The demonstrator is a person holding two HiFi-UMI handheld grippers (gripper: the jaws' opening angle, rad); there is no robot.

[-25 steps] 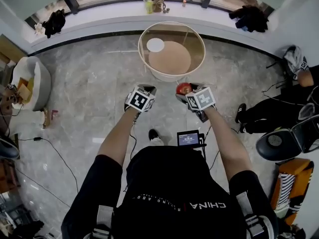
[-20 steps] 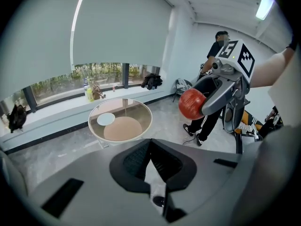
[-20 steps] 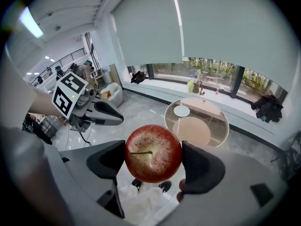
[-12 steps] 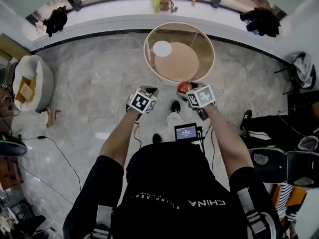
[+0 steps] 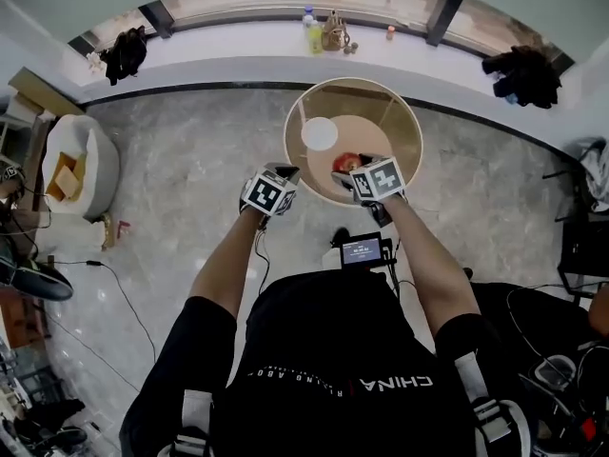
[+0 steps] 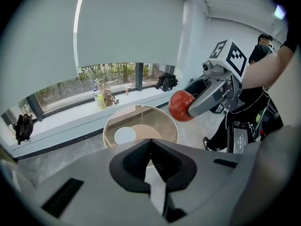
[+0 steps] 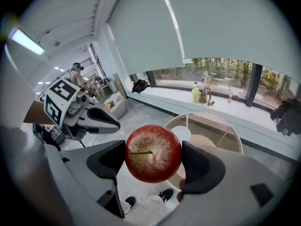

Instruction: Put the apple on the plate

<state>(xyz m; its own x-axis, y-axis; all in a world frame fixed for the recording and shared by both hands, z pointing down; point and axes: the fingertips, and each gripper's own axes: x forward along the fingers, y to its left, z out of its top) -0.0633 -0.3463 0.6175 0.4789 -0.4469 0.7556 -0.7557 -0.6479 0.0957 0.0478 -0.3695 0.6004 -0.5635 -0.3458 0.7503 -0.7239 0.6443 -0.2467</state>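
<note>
- The right gripper [image 7: 153, 160] is clamped on the apple [image 7: 153, 147]. One dark jaw pad presses each side of the fruit, and its stem points back toward the camera.
- The apple is red with pale speckles. It fills the gap between the jaws and bulges above and below them.
- In the head view the apple [image 5: 347, 164] hangs over the near edge of the round table [image 5: 400, 174], carried in the air and not resting on the tabletop.
- The white plate [image 5: 320, 133] lies on the left part of the tabletop, farther from the person than the apple. The apple is near the plate, on its near right side, and clear of it.
- The left gripper [image 6: 150, 144] is closed, its two jaws meeting with nothing between them.
- In the head view the left gripper sits just outside the table's near left rim, level with the right gripper and a little apart from it.
- From the left gripper view the apple [image 6: 181, 106] shows up and to the right in the other gripper's jaws, with the plate [image 6: 125, 135] on the table below it.
- Bottles [image 5: 312, 29] stand on the window ledge beyond the table's far edge.
- A small screen [image 5: 362, 251] sits at the person's waist.
</note>
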